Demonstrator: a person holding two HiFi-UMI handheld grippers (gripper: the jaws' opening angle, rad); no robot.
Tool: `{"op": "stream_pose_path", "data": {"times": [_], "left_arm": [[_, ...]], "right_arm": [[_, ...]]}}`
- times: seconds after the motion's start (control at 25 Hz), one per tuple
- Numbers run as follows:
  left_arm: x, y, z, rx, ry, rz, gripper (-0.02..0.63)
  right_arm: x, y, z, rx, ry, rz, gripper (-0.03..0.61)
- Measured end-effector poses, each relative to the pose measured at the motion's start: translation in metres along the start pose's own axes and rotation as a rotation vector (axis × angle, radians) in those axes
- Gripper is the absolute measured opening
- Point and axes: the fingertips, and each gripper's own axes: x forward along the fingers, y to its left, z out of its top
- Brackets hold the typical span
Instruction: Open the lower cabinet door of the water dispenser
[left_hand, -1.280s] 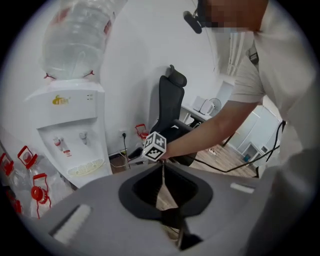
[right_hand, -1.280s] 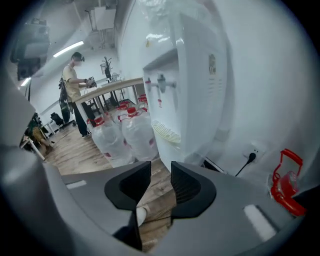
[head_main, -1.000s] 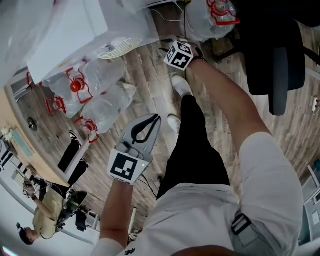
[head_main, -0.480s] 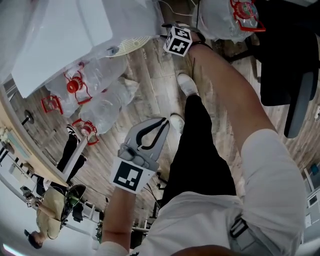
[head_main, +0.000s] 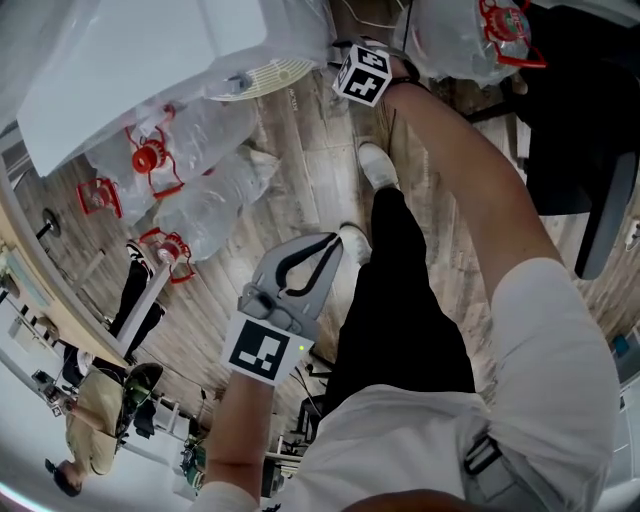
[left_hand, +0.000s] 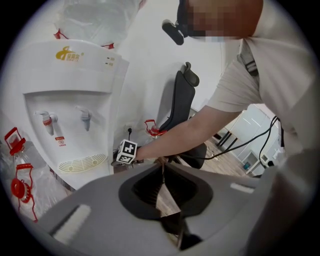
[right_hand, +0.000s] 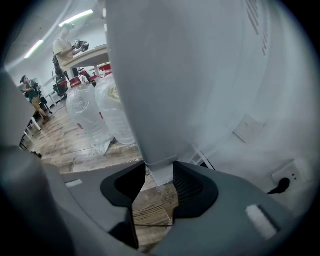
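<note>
The water dispenser (head_main: 150, 60) stands on the wood floor (head_main: 310, 150) near a wall, at the upper left of the head view. Its lower cabinet sits under the drip tray (head_main: 265, 75), so the door is reached from low down and to one side. The door's face shows in no view. In the right gripper view a white panel (right_hand: 150, 90) of the lower body runs down to a narrow bottom edge, which is probably the door's free edge. Whether it is already ajar cannot be told. The right gripper (right_hand: 160, 175) is pushed in steeply downward around that edge. Its jaws have just been opening and now stand as wide as they go, with the panel's lower end between the pads and nearly filling the gap. No firm pinch shows, so this looks like a gripper set astride the edge, ready to close and pull. The left gripper (head_main: 330, 245) hangs well apart over the person's leg, its fingers together on nothing. It seems simply parked out of the way, since the door likely needs one hand. Bagged water bottles (head_main: 215, 195) lie beside the dispenser on its left in the head view, which may explain the approach from the right. A black chair (head_main: 560, 150) stands behind the reaching arm.
</note>
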Motion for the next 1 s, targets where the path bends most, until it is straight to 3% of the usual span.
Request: {"op": "stream_pose_path", "data": {"times": [0.56,1.0], "left_arm": [[-0.018,-0.006,-0.019,-0.014,-0.042,0.027,0.058],[-0.034,-0.006,-0.019,0.007,-0.092,0.059,0.058]], "right_arm": [[-0.002,0.007,-0.004,0.077,0.013,-0.071,0.147],[-0.009,0.071,-0.022,0.12,0.026,-0.047,0.147]]}}
